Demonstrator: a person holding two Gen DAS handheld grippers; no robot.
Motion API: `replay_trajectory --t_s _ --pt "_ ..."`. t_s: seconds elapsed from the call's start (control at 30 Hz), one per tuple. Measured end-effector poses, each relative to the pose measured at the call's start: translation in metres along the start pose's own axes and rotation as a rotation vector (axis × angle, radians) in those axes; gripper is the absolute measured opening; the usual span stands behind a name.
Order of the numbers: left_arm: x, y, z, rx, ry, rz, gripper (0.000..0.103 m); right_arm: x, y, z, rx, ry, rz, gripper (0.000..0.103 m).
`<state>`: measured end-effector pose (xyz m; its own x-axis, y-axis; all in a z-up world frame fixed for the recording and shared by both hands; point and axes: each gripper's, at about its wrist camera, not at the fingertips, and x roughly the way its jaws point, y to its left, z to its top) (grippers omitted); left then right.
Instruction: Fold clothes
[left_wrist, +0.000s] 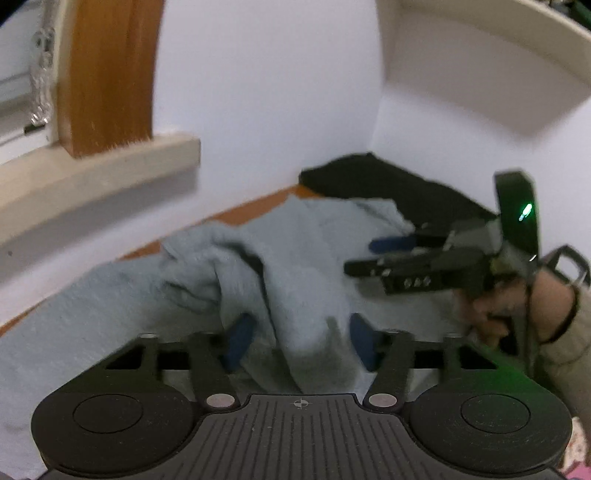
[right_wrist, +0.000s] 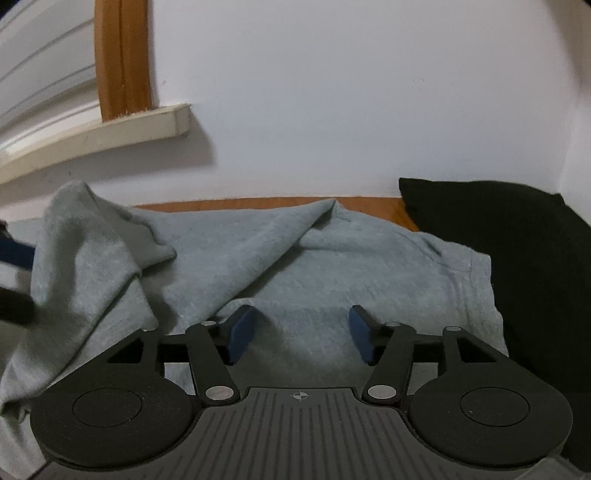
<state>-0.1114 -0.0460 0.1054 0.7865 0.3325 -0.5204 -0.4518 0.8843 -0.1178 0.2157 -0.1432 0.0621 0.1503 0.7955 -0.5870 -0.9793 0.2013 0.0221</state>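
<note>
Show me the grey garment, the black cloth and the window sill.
grey garment (right_wrist: 332, 266): right wrist view, flat middle.
black cloth (right_wrist: 517, 251): right wrist view, its centre.
window sill (right_wrist: 110, 129): right wrist view, front edge.

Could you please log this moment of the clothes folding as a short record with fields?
garment: grey garment, rumpled, spread on the wooden surface
other cloth: black fabric at its far right
left gripper: open, a bunched fold of the garment between its pads
right gripper: open, low over flat cloth, gripping nothing
fold status: not yet folded
</note>
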Motion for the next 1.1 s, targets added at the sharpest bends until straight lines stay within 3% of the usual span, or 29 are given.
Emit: replay_trajectory --t_s 0.03,0.2,0.4,0.53,0.67,0.83,1.1 --pt "0.004 -0.005 0.001 0.011 0.002 0.000 0.008 0.000 -0.001 0.000 0.005 0.000 0.004 0.057" --pt "0.013 -0.022 0.006 0.061 -0.001 0.004 0.006 -0.001 -0.001 0.000 0.012 -0.001 0.011 0.058" --pt "-0.082 0.033 0.031 0.045 -0.146 0.086 0.006 -0.001 -0.002 0.000 0.018 -0.003 0.016 0.058" --pt "-0.108 0.065 0.020 0.012 -0.111 0.174 0.012 -0.001 -0.001 0.000 0.014 -0.003 0.014 0.058" --pt "-0.110 0.086 -0.003 -0.027 -0.059 0.258 0.030 -0.001 -0.001 0.000 0.009 -0.003 0.011 0.059" --pt "-0.106 0.098 -0.022 -0.067 -0.041 0.303 0.032 -0.002 -0.001 0.000 0.007 -0.002 0.010 0.059" --pt "-0.076 0.043 -0.026 0.041 -0.079 0.253 0.031 -0.002 -0.002 0.002 0.004 -0.001 0.008 0.059"
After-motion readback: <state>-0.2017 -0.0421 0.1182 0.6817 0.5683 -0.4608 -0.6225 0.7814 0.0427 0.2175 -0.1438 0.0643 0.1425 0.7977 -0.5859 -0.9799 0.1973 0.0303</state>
